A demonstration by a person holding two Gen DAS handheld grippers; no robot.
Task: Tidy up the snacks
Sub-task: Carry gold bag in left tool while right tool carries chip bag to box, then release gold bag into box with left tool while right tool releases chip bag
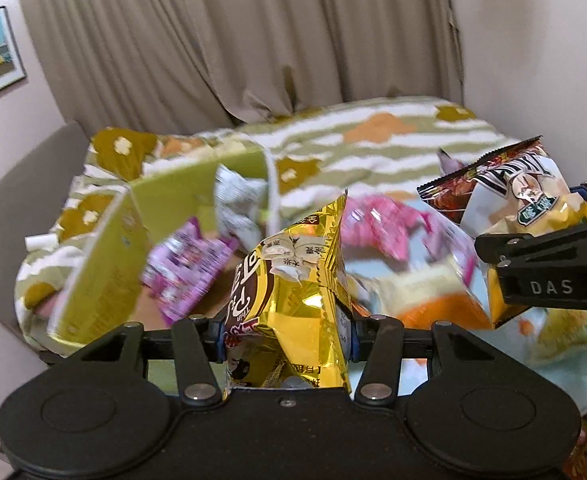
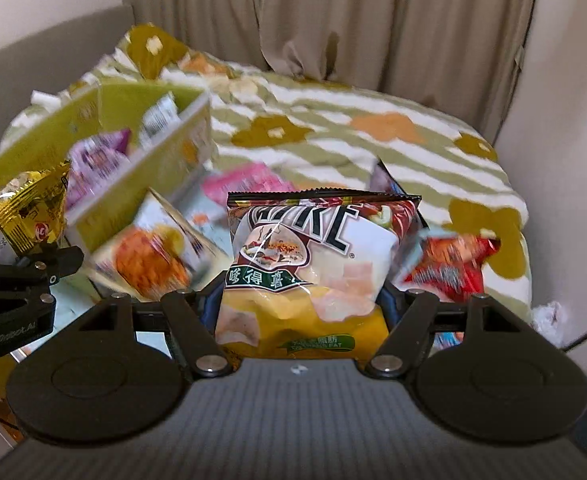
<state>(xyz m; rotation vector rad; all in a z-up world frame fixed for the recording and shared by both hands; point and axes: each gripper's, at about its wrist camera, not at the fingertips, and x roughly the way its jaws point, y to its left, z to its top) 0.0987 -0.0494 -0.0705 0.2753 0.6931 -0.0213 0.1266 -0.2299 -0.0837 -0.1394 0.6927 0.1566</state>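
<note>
Both hands are busy right now: the left gripper (image 1: 287,338) is pinching a gold foil snack bag (image 1: 297,288) by its lower part, and the right gripper (image 2: 299,300) is squeezing a white and yellow chip bag (image 2: 305,276) the same way. Both bags are hanging in the air over the bed, near the green cardboard box (image 2: 105,120) sitting toward the bed's left edge with a purple packet (image 2: 95,160) already inside.

I'd say the trick is carrying each bag right over the box opening before letting go, and not crushing the chips.

More snacks are lying loose on the flowered blanket (image 2: 373,120): an orange-print bag (image 2: 149,256), a red packet (image 2: 449,268), something pink (image 1: 377,224). Beige curtains (image 1: 253,40) are hanging behind the bed.
</note>
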